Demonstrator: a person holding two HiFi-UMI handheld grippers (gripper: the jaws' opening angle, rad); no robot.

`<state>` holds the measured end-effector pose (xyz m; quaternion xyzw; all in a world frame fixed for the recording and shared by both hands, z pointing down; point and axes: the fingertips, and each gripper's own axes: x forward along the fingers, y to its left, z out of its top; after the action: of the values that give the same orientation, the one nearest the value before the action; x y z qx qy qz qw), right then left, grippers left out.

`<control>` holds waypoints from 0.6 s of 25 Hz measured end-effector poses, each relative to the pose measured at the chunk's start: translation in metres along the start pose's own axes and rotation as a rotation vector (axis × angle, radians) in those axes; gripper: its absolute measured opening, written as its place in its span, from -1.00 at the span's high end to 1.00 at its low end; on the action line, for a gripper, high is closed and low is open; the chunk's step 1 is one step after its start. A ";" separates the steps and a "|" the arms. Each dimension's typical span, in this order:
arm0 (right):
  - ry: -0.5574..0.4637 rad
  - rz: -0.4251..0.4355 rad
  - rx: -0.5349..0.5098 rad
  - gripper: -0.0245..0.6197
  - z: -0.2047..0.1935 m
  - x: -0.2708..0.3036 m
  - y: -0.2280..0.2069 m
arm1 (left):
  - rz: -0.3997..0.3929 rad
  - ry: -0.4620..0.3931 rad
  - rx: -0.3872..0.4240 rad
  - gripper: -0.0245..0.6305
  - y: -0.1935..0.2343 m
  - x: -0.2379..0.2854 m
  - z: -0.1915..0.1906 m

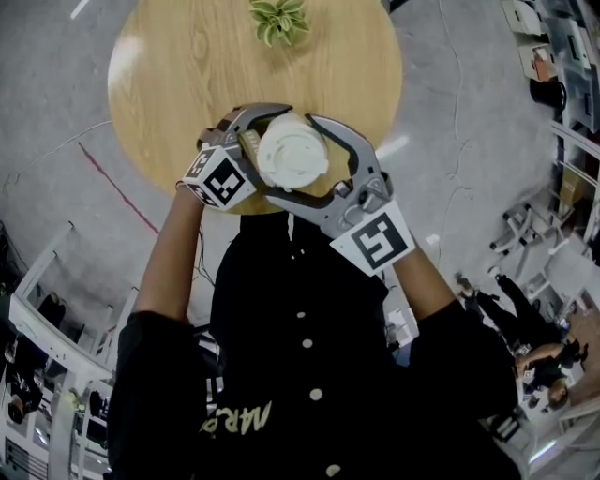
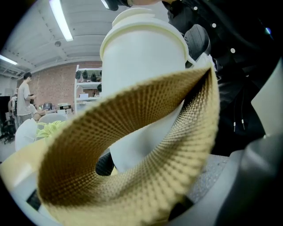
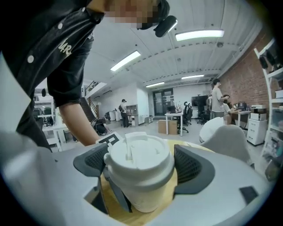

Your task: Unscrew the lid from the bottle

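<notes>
Closest to the lens, filling the lower half of the left gripper view, are the tan ribbed pads (image 2: 132,185) of the left gripper (image 1: 262,141); they curl round the white body of the bottle (image 2: 141,66) and press on it, so this gripper is clamped on it; the bottle stands upright at the middle of the head view, in front of the person's dark jacket (image 1: 300,375) and over the near edge of the round wooden table (image 1: 187,56) — whether it rests on the wood I cannot tell.

The right gripper (image 3: 141,165) straddles the lid (image 3: 137,161) with its jaws spread wide; the dark pads flank the rim on both sides, very close, yet I see no squeeze on it.

The bottle looks light and thin-walled, likely to give under a hard pinch; the soft pads bending round it should hold it without crushing. The lid looks smooth and somewhat slippery, with a raised tab on top; the best hold, I judge, is across the rim's opposite sides, squarely, and above the left gripper's jaws.

What crowds the work is the two grippers themselves — the left one sits just below the lid, near the right one's pads. The small green plant (image 1: 278,19) stands well apart at the top of the head view; people and shelves lie far off.
</notes>
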<state>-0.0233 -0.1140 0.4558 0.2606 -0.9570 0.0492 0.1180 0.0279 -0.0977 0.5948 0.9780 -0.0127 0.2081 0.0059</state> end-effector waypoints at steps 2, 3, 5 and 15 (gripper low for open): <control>0.010 0.058 -0.040 -0.53 0.000 -0.002 0.003 | -0.004 0.001 0.001 -0.17 -0.001 0.000 0.001; 0.013 0.116 -0.068 -0.52 0.000 -0.003 0.005 | -0.005 0.002 0.001 -0.17 -0.001 -0.001 0.002; 0.015 0.289 -0.127 -0.51 0.001 -0.006 0.010 | -0.006 0.002 0.001 -0.17 -0.001 -0.001 0.003; 0.105 0.507 -0.111 -0.55 -0.008 -0.011 0.012 | 0.003 -0.002 -0.008 -0.17 -0.001 0.000 0.002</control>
<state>-0.0186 -0.0969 0.4606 0.0026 -0.9855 0.0379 0.1656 0.0282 -0.0966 0.5931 0.9781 -0.0149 0.2073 0.0095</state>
